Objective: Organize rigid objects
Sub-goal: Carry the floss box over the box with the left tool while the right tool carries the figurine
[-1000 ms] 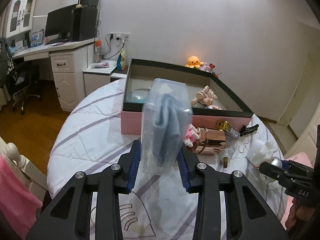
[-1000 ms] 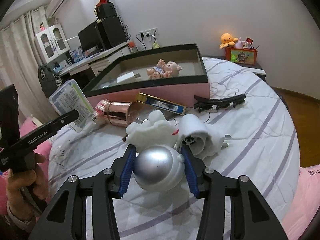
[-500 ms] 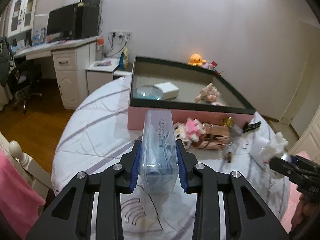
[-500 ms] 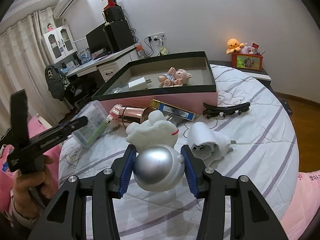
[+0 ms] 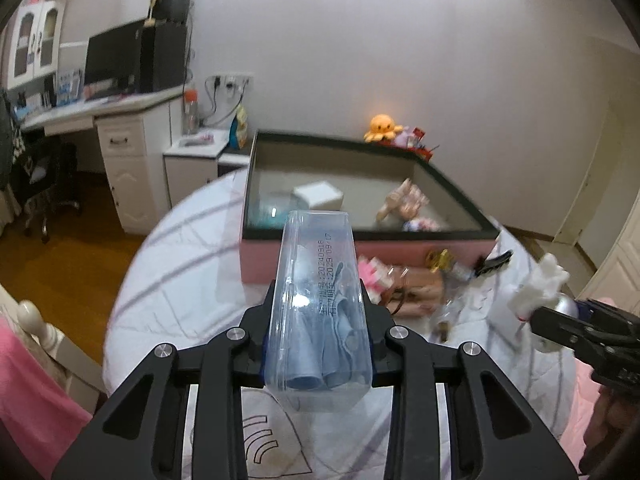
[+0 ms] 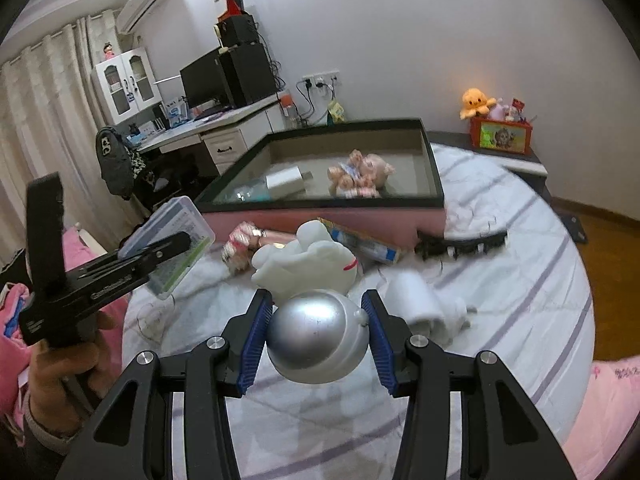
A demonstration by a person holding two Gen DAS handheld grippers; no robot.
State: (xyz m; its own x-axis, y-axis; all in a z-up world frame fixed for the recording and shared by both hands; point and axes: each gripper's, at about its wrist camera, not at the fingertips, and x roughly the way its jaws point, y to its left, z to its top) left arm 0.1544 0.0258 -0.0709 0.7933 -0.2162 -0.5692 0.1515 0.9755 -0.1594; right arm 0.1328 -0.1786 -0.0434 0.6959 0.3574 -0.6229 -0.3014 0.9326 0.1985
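Left gripper (image 5: pixel 318 322) pinched tight on a clear plastic case (image 5: pixel 318 300) with blue stuff inside, sticking out forward between the fingers, up off the bed (image 5: pixel 180 280). Right gripper (image 6: pixel 316 334) squeezed around a silver ball toy (image 6: pixel 316 340), white figure (image 6: pixel 308 260) poking out ahead. Just beyond both, a pink box (image 6: pixel 344 216) with a doll (image 6: pixel 360 172) inside.

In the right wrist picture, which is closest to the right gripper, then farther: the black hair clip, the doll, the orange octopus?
1. black hair clip, on the bed, right of the right gripper.
2. doll, inside the pink box.
3. orange octopus, by the far wall.
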